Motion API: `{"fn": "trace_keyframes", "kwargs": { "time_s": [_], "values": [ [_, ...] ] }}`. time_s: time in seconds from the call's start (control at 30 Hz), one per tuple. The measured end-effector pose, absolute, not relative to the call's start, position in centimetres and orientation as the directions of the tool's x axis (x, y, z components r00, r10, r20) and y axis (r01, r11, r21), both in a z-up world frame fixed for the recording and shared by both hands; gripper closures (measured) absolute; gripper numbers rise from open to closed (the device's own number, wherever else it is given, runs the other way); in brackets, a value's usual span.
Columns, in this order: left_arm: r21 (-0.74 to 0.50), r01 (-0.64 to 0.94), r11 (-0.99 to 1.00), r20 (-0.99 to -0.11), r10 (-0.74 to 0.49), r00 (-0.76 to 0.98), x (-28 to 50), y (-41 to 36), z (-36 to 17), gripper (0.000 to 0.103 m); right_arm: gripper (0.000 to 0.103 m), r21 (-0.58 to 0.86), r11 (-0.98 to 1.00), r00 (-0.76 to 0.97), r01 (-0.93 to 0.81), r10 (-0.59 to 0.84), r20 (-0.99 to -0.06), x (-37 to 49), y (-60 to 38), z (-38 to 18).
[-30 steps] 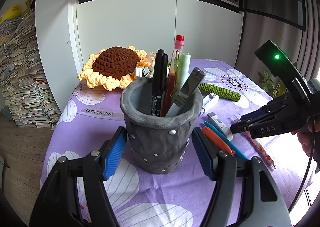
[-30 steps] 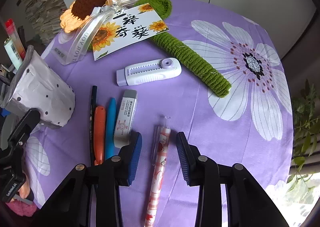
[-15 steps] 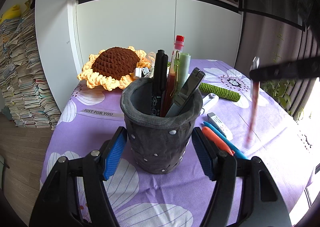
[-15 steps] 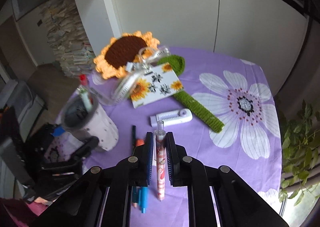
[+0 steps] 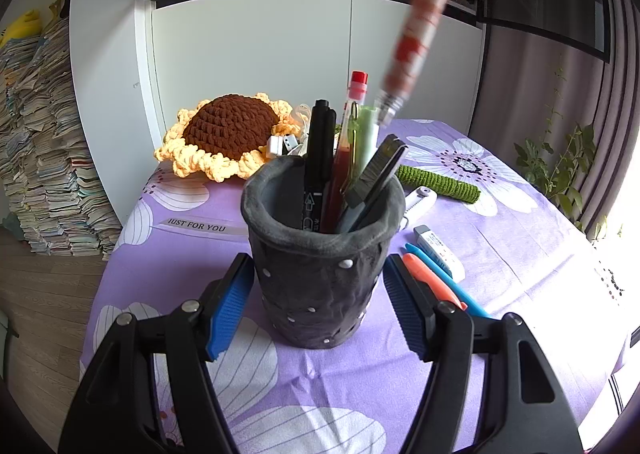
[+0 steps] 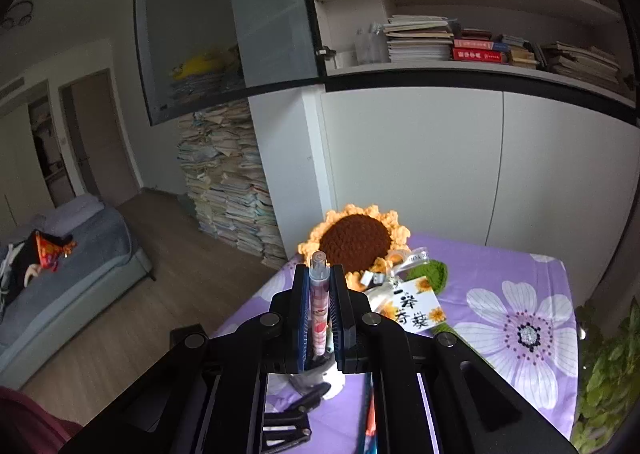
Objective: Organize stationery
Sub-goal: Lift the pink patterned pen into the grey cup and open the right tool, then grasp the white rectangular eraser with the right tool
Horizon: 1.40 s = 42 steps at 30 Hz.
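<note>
Purple flowered tablecloth (image 5: 520,254): left gripper (image 5: 320,306) clasps pen holder (image 5: 320,274); right gripper (image 6: 319,314) pinches patterned pen (image 6: 319,310) overhead.

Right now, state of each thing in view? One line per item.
Patterned pen: clamped in the right gripper, off the table, tip above the holder.
Pen holder: upright, several pens inside, between the left gripper jaws; contact unclear.
Orange pen: lying on the tablecloth.
Blue pen: lying beside it.
Eraser: lying flat.
Crochet sunflower: resting at the table's far side.
</note>
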<state>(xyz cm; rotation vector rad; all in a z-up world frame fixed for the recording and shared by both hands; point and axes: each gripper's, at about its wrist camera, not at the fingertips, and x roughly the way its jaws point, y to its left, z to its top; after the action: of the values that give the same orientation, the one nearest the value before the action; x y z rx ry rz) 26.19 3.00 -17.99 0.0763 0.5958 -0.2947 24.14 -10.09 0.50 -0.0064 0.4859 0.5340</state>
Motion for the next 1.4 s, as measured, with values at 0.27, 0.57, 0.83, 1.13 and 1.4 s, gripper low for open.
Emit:
{"fn": "trace_keyframes", "kwargs": {
  "time_s": [0.27, 0.57, 0.83, 1.13, 1.4],
  "values": [
    [-0.014, 0.296, 0.955, -0.562, -0.252, 0.787, 26.2, 2.9, -18.0, 0.036, 0.092, 0.110, 0.862, 0.707, -0.495, 0.474, -0.525, 27.1, -7.8, -3.0],
    [-0.017, 0.299, 0.954, -0.566, -0.256, 0.784, 26.5, 2.5, -18.0, 0.037, 0.092, 0.168, 0.858, 0.591, -0.486, 0.464, -0.660, 29.8, -7.0, -8.4],
    [-0.020, 0.300, 0.954, -0.565, -0.258, 0.784, 26.1, 2.6, -18.0, 0.037, 0.092, 0.185, 0.865, 0.619, -0.466, 0.468, -0.630, 28.5, -9.6, -7.2],
    [-0.019, 0.301, 0.953, -0.558, -0.260, 0.788, 26.0, 2.6, -17.9, 0.037, 0.091, 0.123, 0.966, 0.555, -0.226, 0.231, -0.799, 31.6, -14.2, -12.0],
    [-0.021, 0.301, 0.953, -0.559, -0.261, 0.787, 26.0, 2.7, -17.9, 0.037, 0.091, 0.185, 0.973, 0.413, -0.136, 0.226, -0.882, 35.2, -15.4, -17.3]
  ]
}}
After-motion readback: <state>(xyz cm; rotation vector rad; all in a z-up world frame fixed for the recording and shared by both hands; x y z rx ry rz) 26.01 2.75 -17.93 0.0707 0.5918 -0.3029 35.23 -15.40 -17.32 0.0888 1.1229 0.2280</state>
